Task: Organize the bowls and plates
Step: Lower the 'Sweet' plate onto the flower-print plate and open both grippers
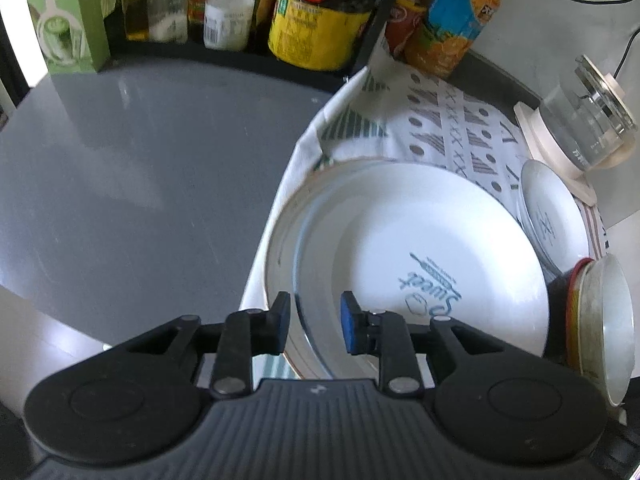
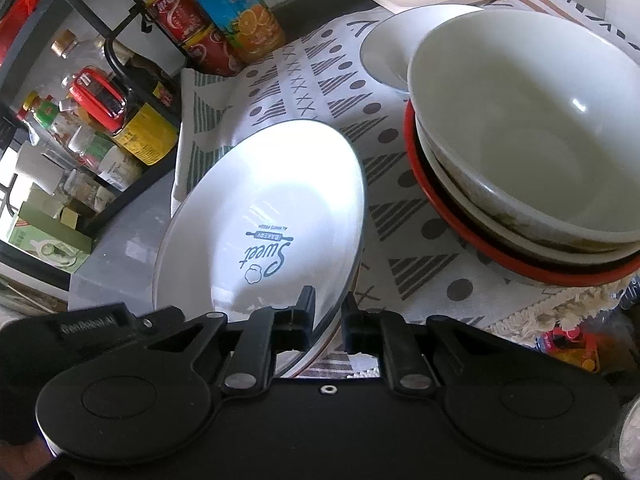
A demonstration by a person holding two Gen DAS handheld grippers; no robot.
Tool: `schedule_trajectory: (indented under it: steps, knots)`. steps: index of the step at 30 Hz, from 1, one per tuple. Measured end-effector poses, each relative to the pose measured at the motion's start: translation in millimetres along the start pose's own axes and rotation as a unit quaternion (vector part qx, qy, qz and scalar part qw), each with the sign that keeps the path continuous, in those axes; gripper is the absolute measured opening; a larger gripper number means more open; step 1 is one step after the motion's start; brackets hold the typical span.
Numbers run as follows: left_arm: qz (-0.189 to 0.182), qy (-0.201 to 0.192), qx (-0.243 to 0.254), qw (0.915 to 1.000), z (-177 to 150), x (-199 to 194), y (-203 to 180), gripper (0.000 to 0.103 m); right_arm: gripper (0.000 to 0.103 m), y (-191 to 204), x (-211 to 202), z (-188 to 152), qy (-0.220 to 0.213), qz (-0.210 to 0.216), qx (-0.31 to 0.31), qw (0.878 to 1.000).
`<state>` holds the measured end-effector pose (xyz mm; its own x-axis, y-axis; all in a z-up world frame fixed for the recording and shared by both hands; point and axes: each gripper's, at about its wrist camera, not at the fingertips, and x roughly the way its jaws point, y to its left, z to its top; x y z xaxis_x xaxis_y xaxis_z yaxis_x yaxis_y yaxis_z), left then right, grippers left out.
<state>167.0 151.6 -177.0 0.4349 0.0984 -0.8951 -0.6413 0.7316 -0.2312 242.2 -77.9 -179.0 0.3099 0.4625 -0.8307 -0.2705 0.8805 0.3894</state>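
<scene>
A white plate printed "Sweet" [image 1: 420,240] lies tilted over a gold-rimmed plate [image 1: 280,240] on the patterned cloth [image 1: 440,120]. My left gripper [image 1: 314,322] straddles the near rims of both plates. Its blue pads [image 1: 350,328] stand apart from the rims, so it is open. In the right wrist view my right gripper [image 2: 326,314] is shut on the near edge of the "Sweet" plate [image 2: 264,208]. A stack of bowls [image 2: 520,140], white over a red-rimmed one, stands to the right, also seen in the left wrist view [image 1: 600,320]. A small white plate [image 1: 554,216] lies behind the stack.
A black rack of bottles and jars [image 1: 312,20] lines the back, with an orange juice bottle [image 2: 240,12] and a green box [image 1: 64,20]. A glass kettle on a white base [image 1: 584,120] stands at the far right. Grey tabletop [image 1: 140,160] spreads to the left.
</scene>
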Motion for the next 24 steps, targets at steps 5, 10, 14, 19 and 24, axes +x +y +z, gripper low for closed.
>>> schedule_trajectory:
  steps: [5, 10, 14, 19, 24]
  knots:
    - [0.014, -0.017, -0.001, 0.9998, 8, -5, 8, 0.038, 0.013, 0, 1, 1, 0.003, -0.004, 0.002, 1.0]
    - [0.019, -0.023, -0.002, 0.9996, 14, -4, 16, 0.044, 0.011, -3, 5, 2, 0.016, -0.011, 0.014, 1.0]
    - [0.015, -0.008, -0.012, 0.9998, 13, 4, 22, 0.044, 0.011, -4, 8, 0, 0.02, -0.011, 0.016, 1.0]
    - [0.032, -0.005, -0.014, 0.9994, 13, 13, 29, 0.044, 0.012, -4, 12, 0, 0.023, -0.014, 0.016, 1.0]
    - [0.017, -0.004, -0.021, 0.9996, 14, 17, 35, 0.044, 0.012, -2, 12, 1, 0.023, -0.018, 0.008, 1.0]
